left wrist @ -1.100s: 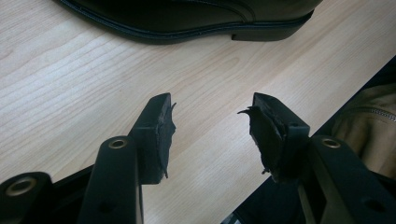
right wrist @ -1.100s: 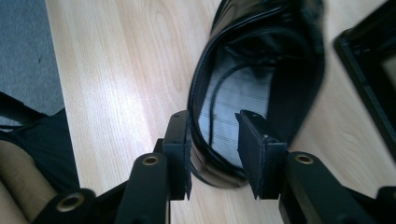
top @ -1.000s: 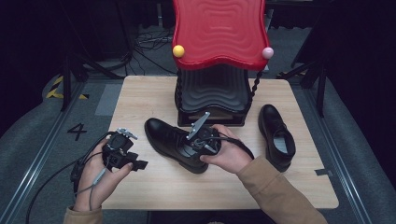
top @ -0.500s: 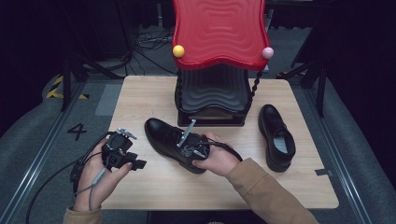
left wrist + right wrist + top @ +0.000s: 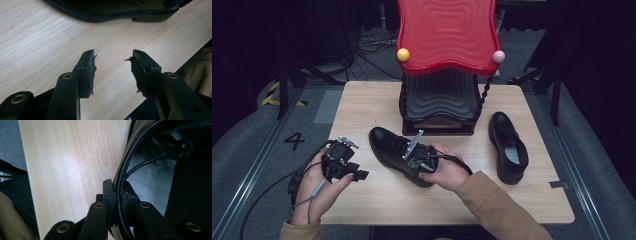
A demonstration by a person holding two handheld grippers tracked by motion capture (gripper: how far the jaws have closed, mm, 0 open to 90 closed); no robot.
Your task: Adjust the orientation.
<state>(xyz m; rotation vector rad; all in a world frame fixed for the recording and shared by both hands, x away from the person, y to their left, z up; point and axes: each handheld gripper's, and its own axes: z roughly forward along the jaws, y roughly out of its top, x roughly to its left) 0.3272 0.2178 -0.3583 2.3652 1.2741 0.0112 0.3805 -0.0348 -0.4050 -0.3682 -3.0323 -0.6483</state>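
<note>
A black leather shoe (image 5: 388, 146) lies on the wooden table (image 5: 362, 102) in front of the stand, toe to the left. My right gripper (image 5: 419, 161) is at the shoe's opening. In the right gripper view its jaws have just been closing and now pinch the shoe's collar rim (image 5: 122, 176) between them, right gripper (image 5: 117, 192), with a lace and the pale lining beside it. My left gripper (image 5: 356, 175) rests in the hand at the table's left front. Its jaws have just been closing but stand apart over bare wood, left gripper (image 5: 113, 66), with the shoe's sole (image 5: 112, 8) beyond them.
A second black shoe (image 5: 508, 147) lies at the right, toe toward the far side. A black ribbed stand (image 5: 439, 102) with a red wavy top (image 5: 446, 35) occupies the back middle. Cables trail off the left edge from the left gripper.
The right hand with its gripper has shifted slightly left and down onto the shoe's opening and taken hold of its rim. The left hand has stayed where it was.
</note>
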